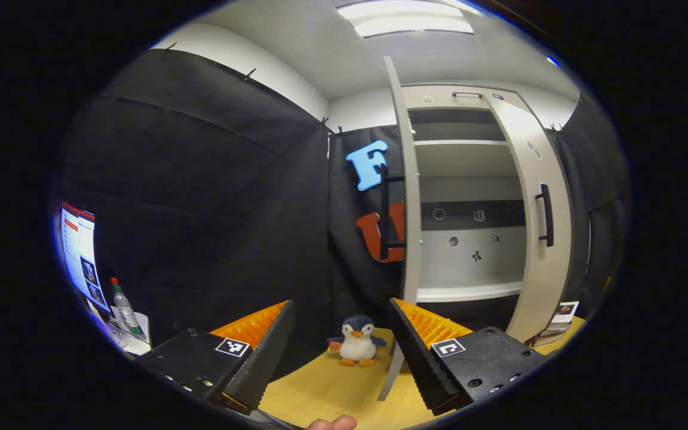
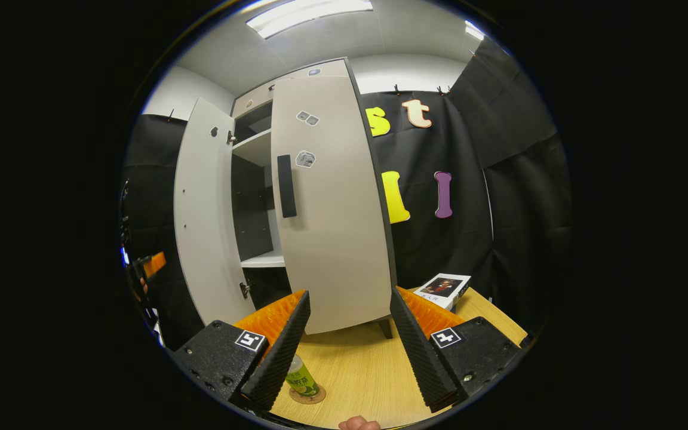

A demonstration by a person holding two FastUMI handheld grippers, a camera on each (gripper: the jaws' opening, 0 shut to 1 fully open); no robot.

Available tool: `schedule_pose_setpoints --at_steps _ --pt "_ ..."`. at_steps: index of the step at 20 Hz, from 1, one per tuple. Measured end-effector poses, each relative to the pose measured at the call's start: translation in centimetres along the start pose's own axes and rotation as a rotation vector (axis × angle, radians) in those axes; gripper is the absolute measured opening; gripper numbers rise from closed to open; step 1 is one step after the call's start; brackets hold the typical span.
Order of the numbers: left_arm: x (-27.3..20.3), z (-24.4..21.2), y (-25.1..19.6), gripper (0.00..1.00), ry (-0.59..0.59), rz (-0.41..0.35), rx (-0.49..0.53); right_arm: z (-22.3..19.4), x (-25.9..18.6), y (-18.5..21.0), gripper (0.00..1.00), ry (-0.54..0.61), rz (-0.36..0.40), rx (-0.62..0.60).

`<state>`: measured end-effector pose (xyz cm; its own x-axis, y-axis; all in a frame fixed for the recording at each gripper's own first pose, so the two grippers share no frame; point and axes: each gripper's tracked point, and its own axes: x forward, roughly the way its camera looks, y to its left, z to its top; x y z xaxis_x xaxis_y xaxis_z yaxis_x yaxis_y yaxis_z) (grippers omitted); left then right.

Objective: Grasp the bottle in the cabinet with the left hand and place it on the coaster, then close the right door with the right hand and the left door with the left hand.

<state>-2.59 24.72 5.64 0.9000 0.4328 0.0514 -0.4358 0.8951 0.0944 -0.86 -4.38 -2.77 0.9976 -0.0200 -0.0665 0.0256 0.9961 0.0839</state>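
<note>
Right gripper view: the right tool is seen with its fingers spread wide apart and nothing between them, held above the wooden surface. Just behind the left finger, the green bottle is seen standing upright on the round coaster, partly hidden by that finger. Farther back, the cabinet's right door is seen swung partway toward the opening, its black handle facing the camera, while the left door is seen standing wide open; a shelf is visible between them. A box with a picture lies on the surface to the right of the cabinet. In the left gripper view, the left tool is likewise seen open and empty, with a toy penguin set on the surface between and beyond its fingers. Behind it, the cabinet interior is seen bare of any bottle.
</note>
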Motion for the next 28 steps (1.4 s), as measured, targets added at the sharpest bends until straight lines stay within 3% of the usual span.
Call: schedule_pose_setpoints --at_steps 3,9,15,18,27,28 --pt "4.6 1.6 2.0 0.95 -0.011 0.022 -0.045 0.0 0.2 -0.1 0.83 -0.005 -0.001 0.0" --pt "10.6 4.9 1.2 0.95 -0.058 -0.019 -0.112 0.1 0.5 -1.9 0.83 -0.014 -0.045 0.017" --pt "11.7 4.7 0.1 0.93 -0.045 -0.046 -0.245 0.8 1.2 -4.3 0.83 -0.029 -0.087 0.026" --pt "11.2 4.8 -1.1 0.93 -0.035 -0.065 -0.249 0.8 1.8 -5.0 0.83 -0.022 -0.092 0.038" --pt "8.8 5.5 -13.8 0.93 -0.009 -0.397 -0.25 2.0 1.6 -6.4 0.83 -0.037 -0.12 -0.002" --pt "8.6 5.3 -14.8 0.99 0.001 -0.415 -0.269 2.2 1.3 -6.7 0.83 -0.038 -0.128 -0.004"
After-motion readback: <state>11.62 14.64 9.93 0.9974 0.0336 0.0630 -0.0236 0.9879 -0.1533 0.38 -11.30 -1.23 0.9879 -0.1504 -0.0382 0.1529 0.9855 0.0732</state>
